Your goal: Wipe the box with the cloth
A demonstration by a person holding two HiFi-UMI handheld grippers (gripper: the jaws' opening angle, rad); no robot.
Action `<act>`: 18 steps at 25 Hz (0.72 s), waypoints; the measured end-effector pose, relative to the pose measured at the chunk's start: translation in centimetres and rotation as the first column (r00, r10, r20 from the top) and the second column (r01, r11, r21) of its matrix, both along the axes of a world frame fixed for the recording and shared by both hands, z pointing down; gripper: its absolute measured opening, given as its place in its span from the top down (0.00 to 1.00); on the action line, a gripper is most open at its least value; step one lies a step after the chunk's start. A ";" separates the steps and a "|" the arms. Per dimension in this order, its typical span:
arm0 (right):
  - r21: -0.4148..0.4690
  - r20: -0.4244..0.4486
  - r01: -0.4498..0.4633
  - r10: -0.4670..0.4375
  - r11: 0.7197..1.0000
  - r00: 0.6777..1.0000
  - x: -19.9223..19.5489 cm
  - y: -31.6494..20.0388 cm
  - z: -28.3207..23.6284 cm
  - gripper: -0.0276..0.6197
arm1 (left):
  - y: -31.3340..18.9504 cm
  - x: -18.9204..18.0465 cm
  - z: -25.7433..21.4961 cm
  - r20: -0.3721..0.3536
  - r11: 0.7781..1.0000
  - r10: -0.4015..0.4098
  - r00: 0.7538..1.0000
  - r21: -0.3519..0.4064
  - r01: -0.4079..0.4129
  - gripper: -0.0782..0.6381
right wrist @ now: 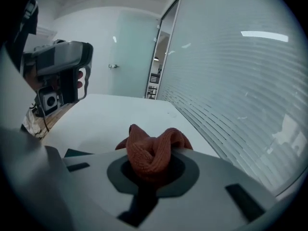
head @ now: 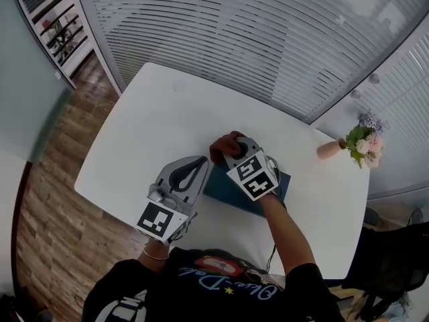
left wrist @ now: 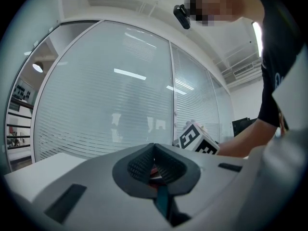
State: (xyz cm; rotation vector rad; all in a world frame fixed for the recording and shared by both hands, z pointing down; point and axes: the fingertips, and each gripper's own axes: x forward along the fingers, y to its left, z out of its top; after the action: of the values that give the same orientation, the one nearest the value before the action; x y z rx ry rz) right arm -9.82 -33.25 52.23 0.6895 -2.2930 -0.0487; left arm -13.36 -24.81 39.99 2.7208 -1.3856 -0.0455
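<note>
Box on tabletop apparently unsteadied; left gripper closed beside left edge. Cloth clamped in right gripper; box could be slid away by hard wipe.

Probably an office: blind-covered glass partitions, white meeting table.

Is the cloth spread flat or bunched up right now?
Bunched up. The right gripper view shows the cloth as a folded wad pinched between the jaws of the right gripper, not laid flat.
</note>
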 end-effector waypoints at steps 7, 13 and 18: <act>-0.029 -0.061 -0.023 0.021 0.999 0.998 2.0 0.0 0.7 0.91 | 0.4 0.3 0.2 -0.017 1.000 0.000 1.000 -0.013 0.000 0.89; -0.009 -0.129 -0.057 0.055 0.998 0.990 4.1 0.7 0.9 0.91 | 1.0 0.4 -0.1 -0.018 1.000 0.009 1.000 -0.014 -0.009 0.89; -0.011 -0.129 -0.104 0.102 0.994 0.986 6.0 1.1 1.0 0.91 | 1.5 0.8 -0.5 -0.013 1.000 0.029 0.999 -0.006 -0.029 0.89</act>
State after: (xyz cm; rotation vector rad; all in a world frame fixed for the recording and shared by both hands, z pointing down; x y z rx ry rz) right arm -3.79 -32.12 53.24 0.7724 -2.1302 -0.0229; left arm -12.53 -23.26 39.53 2.7300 -1.3401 -0.0559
